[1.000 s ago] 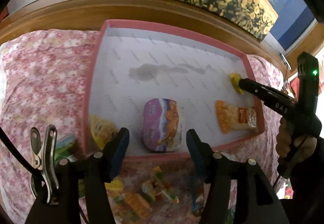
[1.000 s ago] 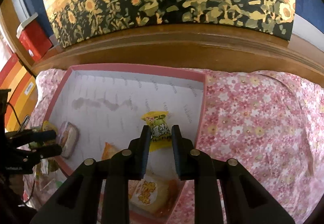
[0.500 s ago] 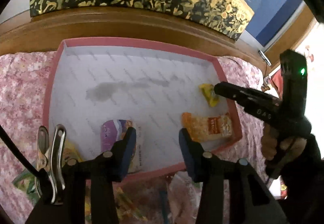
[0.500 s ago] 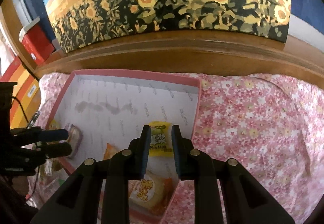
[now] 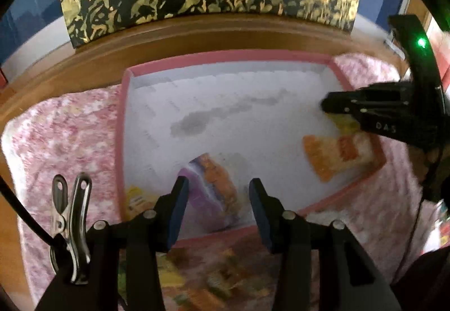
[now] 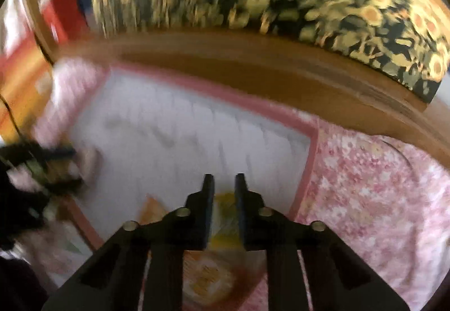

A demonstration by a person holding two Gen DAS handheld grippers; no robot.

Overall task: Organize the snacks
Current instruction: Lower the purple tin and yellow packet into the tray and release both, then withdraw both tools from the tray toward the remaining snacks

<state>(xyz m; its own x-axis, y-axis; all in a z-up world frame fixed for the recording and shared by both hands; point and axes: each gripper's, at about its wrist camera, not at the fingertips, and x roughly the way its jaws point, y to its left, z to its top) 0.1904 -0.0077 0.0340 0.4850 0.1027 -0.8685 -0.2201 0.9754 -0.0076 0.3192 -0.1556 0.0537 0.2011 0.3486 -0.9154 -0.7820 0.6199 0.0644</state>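
Nearest the lens, loose snacks (image 5: 213, 277) are scattered on the pink floral cloth (image 5: 62, 136), just outside the near edge of the pink-rimmed tray (image 5: 121, 142). They are too blurred for a long axis to be read.

- Left gripper (image 5: 218, 181): hung over the tray's near edge and pointed steeply down. Its jaws have just been closing but stand partly apart, and nothing is pressed by the pads.
- Purple packet (image 5: 208, 198): seen through the gap of the left gripper, lying flat on the tray floor by the near edge. Its long axis runs roughly along the fingers with a slight slant.
- Yellow packet (image 5: 136, 198): tucked in the tray's near-left corner.
- Orange packet (image 5: 337, 153): laid at the near-right corner.
- Small yellow packet (image 6: 225, 210): just beyond the orange packet, by the right edge.
- Right gripper (image 6: 224, 177): above the small yellow packet. Its jaws have just been drawn almost together. The packet shows through the slit, but no pinch on it can be made out.
- Far half of the tray: bare apart from a grey stain (image 5: 194, 125).

Judgement: the unsorted snacks lie under and behind the left fingertips, on the near side of the rim. The left hand is much the nearer, and it would have to be drawn back toward the person before it is lowered.
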